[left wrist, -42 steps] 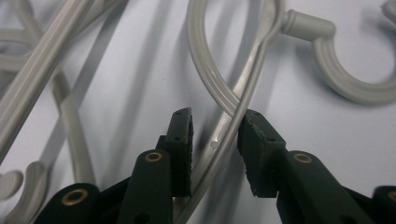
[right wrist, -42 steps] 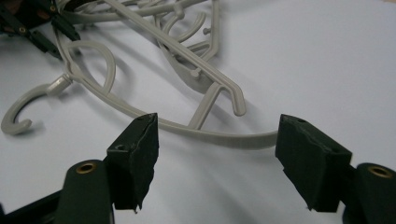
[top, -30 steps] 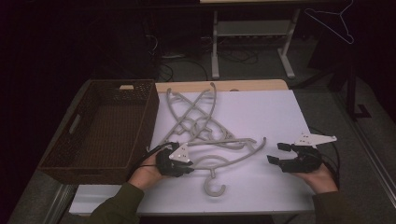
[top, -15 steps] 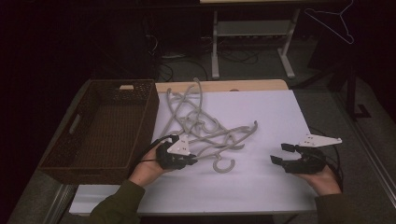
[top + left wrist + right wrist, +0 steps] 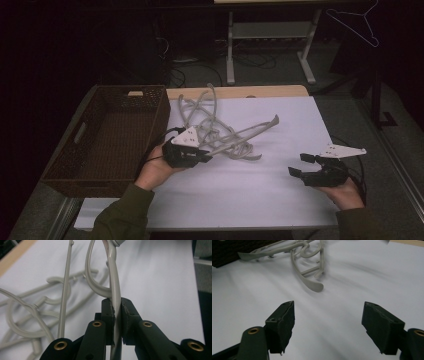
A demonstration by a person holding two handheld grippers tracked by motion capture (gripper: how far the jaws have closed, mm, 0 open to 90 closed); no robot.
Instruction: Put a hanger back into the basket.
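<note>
A: Lifted since a sec ago: the left gripper (image 5: 207, 156) has come up off the tabletop w/ one grey plastic hanger (image 5: 250, 131), and the whole hanger pile (image 5: 205, 117) has bunched and dragged toward the wicker basket (image 5: 120, 92). Before, the hangers lay flat, spread in a loose fan; now one shoulder end sticks up and out to the right.

B: Grip state, left?

A: Jaws have just been closing and are now clamped on a hanger bar. In the left gripper view the pads (image 5: 125, 315) pinch the grey bar (image 5: 114, 290) from both sides, no gap. Held near one end, so the rest hangs out ahead, still hooked into the others.

B: Why there?

A: Prob. because that bar was the one nearest the hand, easy to nip. Judging by the basket just beside the left hand (image 5: 152, 170), the hangers look bound for it. Tangle is the snag: pile seems to ride along w/ the held one.

B: Right side?

A: Right gripper (image 5: 302, 165) rests low at the right of the white table sheet (image 5: 300, 130), well apart from the pile. Fingers wide, nothing between them; they've opened a touch more. In the right gripper view the two pads (image 5: 287, 312) frame bare sheet, a hanger tip (image 5: 315, 286) lying ahead. Same spot as before, hand hasn't shifted.

B: Reads as waiting?

A: Likely on standby to free a snagged hook. A spare hanger (image 5: 357, 22) hangs in the dark background, upper right.
</note>
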